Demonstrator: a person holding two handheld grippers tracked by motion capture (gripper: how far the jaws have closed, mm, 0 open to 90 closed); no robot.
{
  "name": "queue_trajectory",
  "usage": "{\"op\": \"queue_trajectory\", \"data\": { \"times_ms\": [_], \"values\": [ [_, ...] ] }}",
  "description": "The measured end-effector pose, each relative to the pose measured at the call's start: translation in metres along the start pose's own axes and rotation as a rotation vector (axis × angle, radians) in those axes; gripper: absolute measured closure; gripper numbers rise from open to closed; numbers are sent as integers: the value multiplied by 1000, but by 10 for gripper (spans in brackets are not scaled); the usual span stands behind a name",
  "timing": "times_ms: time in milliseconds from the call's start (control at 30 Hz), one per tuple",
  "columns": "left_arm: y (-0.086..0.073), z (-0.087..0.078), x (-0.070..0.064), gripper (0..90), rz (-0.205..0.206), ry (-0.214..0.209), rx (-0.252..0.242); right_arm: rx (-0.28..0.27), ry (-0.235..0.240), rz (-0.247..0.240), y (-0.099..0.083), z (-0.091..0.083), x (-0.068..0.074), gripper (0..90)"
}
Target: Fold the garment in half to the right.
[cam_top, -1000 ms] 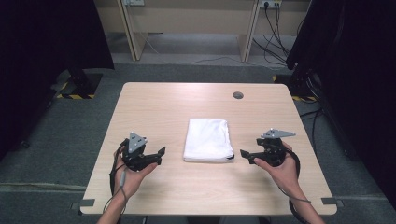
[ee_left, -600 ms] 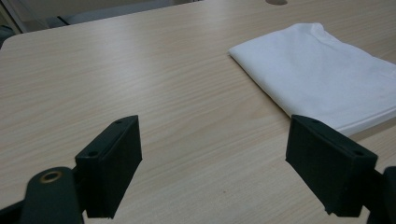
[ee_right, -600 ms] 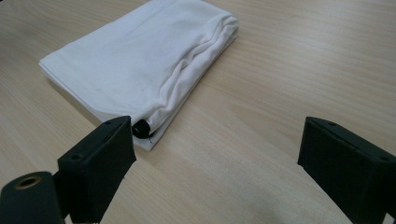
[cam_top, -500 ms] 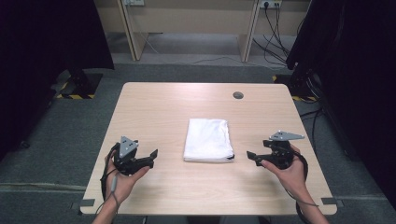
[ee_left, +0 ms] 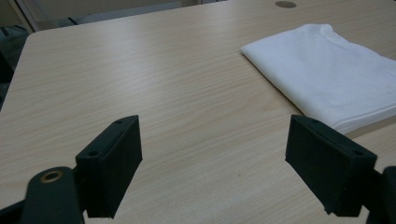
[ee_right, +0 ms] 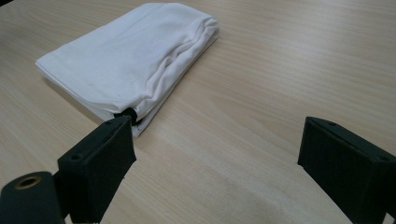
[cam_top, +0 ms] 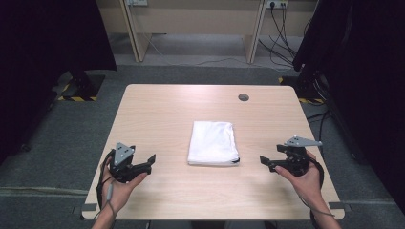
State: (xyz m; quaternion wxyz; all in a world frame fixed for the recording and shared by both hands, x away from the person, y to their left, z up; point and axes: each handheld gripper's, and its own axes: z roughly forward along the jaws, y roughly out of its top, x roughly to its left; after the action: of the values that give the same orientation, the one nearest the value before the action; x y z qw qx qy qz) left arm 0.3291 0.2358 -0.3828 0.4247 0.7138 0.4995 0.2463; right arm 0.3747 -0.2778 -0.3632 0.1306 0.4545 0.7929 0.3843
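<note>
A folded white cloth (cam_top: 213,142) lies flat in the middle of the light wooden table (cam_top: 167,109). My left gripper (cam_top: 149,162) is held low over the table near its front left, a hand's breadth left of the cloth, jaws wide apart and empty. In the left gripper view (ee_left: 212,175) the cloth (ee_left: 327,70) lies ahead to the right. My right gripper (cam_top: 265,162) hovers at the front right, also open and empty. In the right gripper view (ee_right: 215,175) the cloth (ee_right: 130,60) sits ahead to the left, a small black tag (ee_right: 131,113) at its near corner.
A round cable port (cam_top: 243,97) sits in the tabletop at the back right. Bare wood surrounds the cloth on all sides. Grey carpet, desk legs and cables lie beyond the table; dark curtains hang at both sides.
Both grippers have drawn back from the cloth: the left one moved left and toward the front edge, the right one moved right and slightly nearer the front. The cloth has not moved.
</note>
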Motion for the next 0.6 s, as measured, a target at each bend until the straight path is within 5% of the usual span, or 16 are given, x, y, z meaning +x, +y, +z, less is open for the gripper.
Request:
{"op": "queue_trajectory", "data": {
  "times_ms": [600],
  "values": [
    [-10, -14, 11, 182, -26, 27, -20, -19, -31, 28, -12, -22, -14, 108]
  ]
}}
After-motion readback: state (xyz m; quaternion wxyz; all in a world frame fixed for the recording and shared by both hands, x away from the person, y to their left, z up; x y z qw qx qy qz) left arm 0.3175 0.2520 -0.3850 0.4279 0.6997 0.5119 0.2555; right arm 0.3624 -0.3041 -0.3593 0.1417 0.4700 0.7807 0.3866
